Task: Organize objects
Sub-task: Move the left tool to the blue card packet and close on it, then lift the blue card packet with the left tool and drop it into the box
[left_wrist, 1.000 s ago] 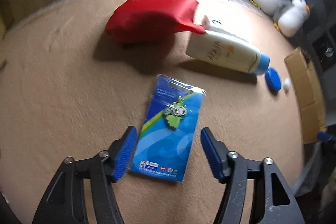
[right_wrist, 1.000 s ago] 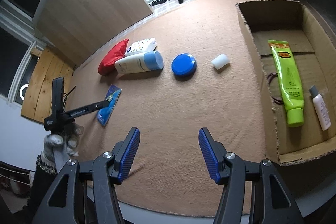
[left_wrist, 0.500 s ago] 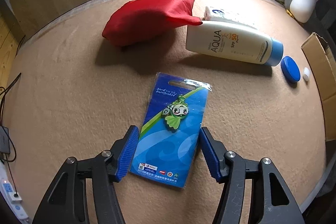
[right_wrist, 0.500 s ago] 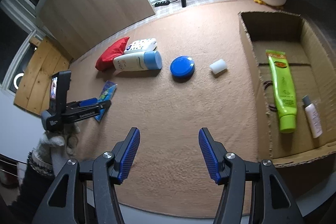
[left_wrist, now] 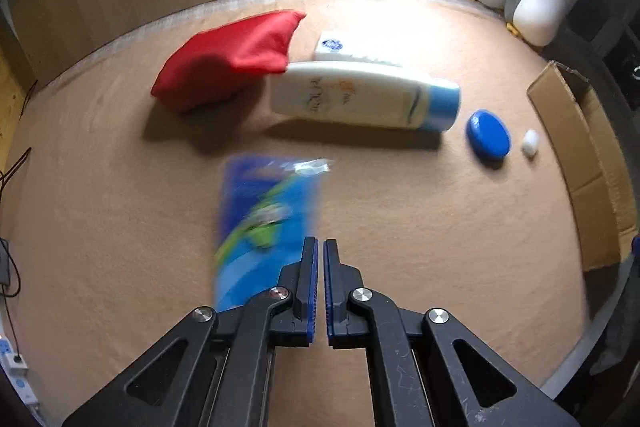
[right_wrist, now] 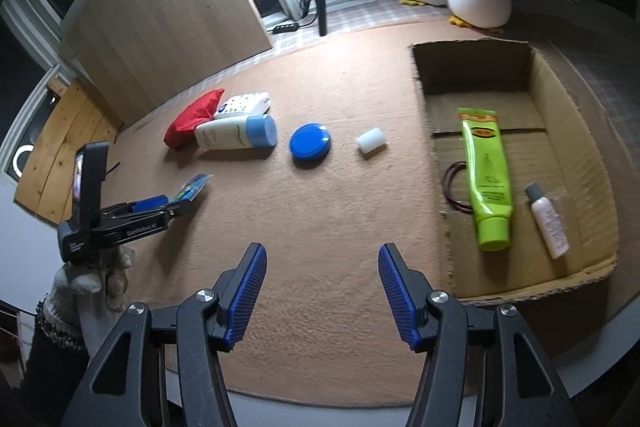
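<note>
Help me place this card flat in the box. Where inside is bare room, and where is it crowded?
Bare: the far end of the box floor, between its back wall and the crimped end of the green tube. Crowded: the near half, where hair ties, tube and small bottle lie side by side. The left gripper grips the card.

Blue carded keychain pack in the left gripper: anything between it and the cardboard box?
Yes. The blue round lid and small white cylinder lie on the carpet between the blue carded keychain pack, held by the left gripper, and the cardboard box.
</note>
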Tool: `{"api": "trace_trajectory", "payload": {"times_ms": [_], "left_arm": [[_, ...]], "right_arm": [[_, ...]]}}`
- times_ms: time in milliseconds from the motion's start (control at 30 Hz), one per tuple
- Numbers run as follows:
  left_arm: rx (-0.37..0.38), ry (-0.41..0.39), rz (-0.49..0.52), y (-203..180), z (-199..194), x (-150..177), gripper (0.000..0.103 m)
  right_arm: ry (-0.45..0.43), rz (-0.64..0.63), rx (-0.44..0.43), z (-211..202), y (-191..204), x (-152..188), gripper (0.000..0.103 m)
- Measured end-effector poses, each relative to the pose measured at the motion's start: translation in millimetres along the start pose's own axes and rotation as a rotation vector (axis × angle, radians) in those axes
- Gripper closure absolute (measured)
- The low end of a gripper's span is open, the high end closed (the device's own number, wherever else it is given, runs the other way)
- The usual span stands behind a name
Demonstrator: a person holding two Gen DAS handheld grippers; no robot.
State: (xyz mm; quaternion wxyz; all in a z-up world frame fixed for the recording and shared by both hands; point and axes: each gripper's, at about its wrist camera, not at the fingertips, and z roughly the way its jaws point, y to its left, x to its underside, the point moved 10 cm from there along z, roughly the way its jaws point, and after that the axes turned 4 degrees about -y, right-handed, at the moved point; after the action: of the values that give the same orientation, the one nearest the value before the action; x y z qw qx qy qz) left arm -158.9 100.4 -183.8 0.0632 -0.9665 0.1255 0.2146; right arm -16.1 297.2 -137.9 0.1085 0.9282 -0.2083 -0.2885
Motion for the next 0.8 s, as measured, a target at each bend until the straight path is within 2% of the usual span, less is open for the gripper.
{"api": "trace_trajectory", "payload": {"times_ms": [100,167,200,300,367,433,500,800], "left_arm": [[-0.030,-0.014,0.016,-2,4,-4,0.099],[0.001,0.003,-0.013,6,12,-9,0.099],[-0.001,0.006,-0.007,7,13,-12,0.096],[-0.041,0.023,-0.033,26,17,-12,0.056],[-0.064,0.018,-0.067,39,14,-12,0.050],[-0.091,0.019,-0.074,48,15,-10,0.035],[-0.087,0.040,-0.072,50,18,-7,0.031],[-0.119,0.103,-0.096,61,31,11,0.031]], "right_arm": [[-0.005,0.015,0.007,-4,-11,1,0.049],[-0.007,0.027,0.009,-7,-17,2,0.049],[-0.010,0.031,0.010,-9,-20,3,0.049],[-0.008,0.036,0.016,-11,-28,5,0.049],[-0.009,0.037,0.018,-11,-31,7,0.049],[-0.006,0.042,0.011,-10,-32,10,0.049],[0.003,0.043,0.000,-8,-30,12,0.049],[0.000,0.016,-0.012,-10,-23,9,0.049]]}}
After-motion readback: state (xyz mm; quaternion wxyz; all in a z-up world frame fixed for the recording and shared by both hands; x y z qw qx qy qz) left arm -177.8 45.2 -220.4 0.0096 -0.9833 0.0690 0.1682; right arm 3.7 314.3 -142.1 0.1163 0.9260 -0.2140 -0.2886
